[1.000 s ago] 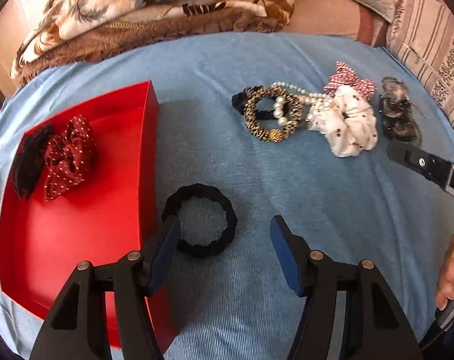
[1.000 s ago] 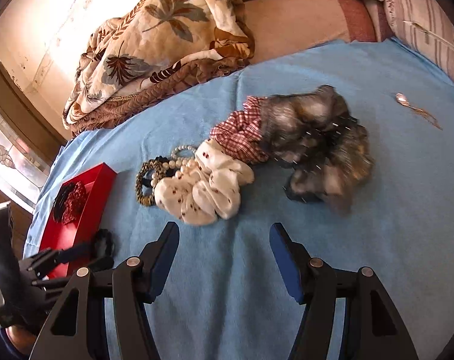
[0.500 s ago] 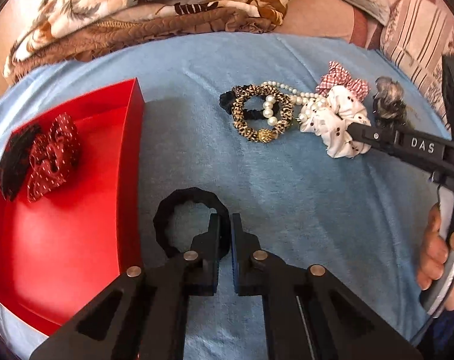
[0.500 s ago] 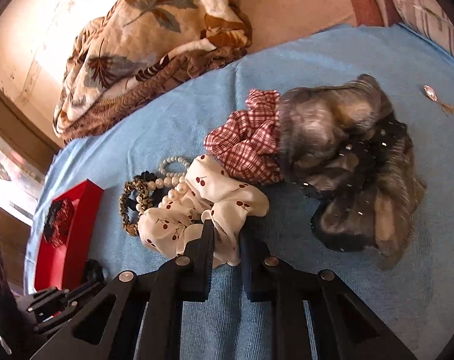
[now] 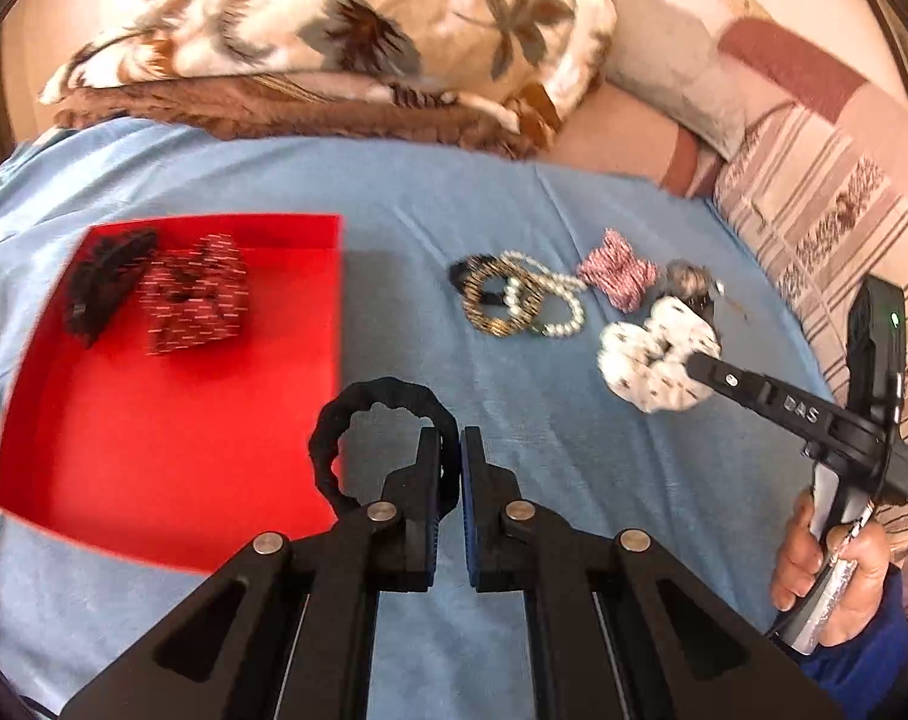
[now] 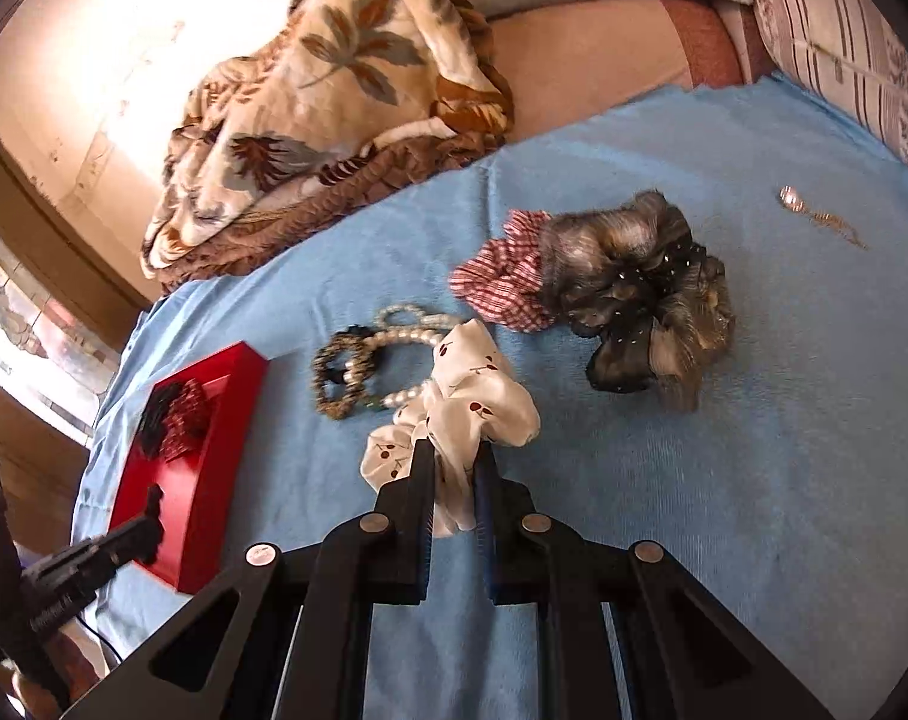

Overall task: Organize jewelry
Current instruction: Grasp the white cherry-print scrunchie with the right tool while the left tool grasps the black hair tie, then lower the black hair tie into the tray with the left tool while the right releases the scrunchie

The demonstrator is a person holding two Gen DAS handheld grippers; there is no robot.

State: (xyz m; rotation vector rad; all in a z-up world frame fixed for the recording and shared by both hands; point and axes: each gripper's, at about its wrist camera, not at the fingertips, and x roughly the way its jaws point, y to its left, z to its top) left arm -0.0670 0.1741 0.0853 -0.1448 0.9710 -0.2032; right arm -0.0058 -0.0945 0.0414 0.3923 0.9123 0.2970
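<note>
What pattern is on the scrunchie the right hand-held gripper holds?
White scrunchie with small red cherries, clearest in the right wrist view, pinched by the right hand-held gripper.

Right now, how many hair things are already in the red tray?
2: a black one in the red tray's far corner and a red dotted one beside it. Nothing else shows inside.
</note>
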